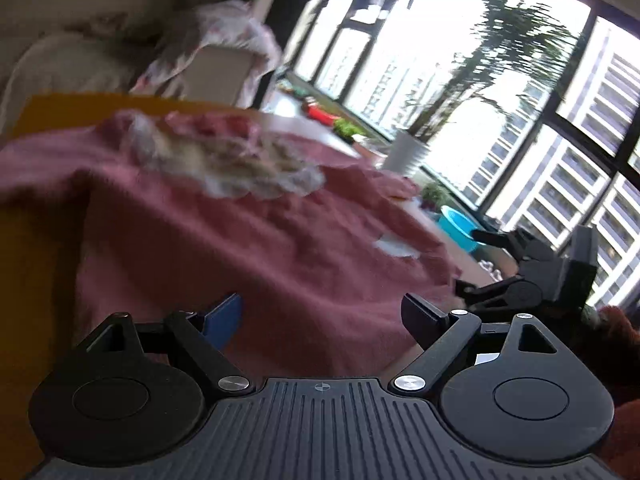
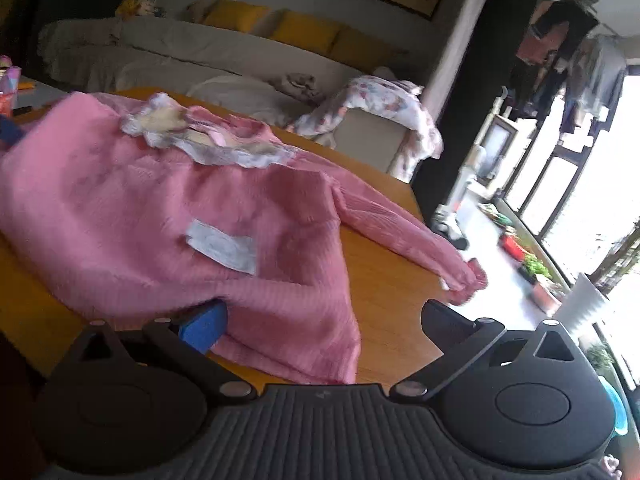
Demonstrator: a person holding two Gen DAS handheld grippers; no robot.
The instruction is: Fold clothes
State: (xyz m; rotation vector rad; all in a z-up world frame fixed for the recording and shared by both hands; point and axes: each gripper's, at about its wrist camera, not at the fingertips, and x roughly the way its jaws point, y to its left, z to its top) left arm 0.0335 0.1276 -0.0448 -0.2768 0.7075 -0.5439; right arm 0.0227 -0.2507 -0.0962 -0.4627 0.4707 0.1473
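Observation:
A pink knitted sweater (image 2: 168,200) lies spread on the wooden table (image 2: 384,280), inside out, with a white lace collar (image 2: 208,140) at the far side and a white label (image 2: 222,246) on its body. One sleeve (image 2: 420,240) trails right to the table's edge. My right gripper (image 2: 320,320) is open just over the near hem; cloth lies between its fingers, close to the blue pad (image 2: 204,326), with no pad pressing on it. My left gripper (image 1: 322,314) is open above the same sweater (image 1: 240,240), holding nothing. The right gripper (image 1: 468,260) shows at the right of the left wrist view.
A sofa (image 2: 160,48) with yellow cushions runs behind the table, and a floral cloth (image 2: 384,108) drapes a chair. Large windows (image 1: 520,100) fill the right, with a white plant pot (image 1: 408,152), a blue basin (image 1: 460,228) and hanging clothes (image 2: 560,40).

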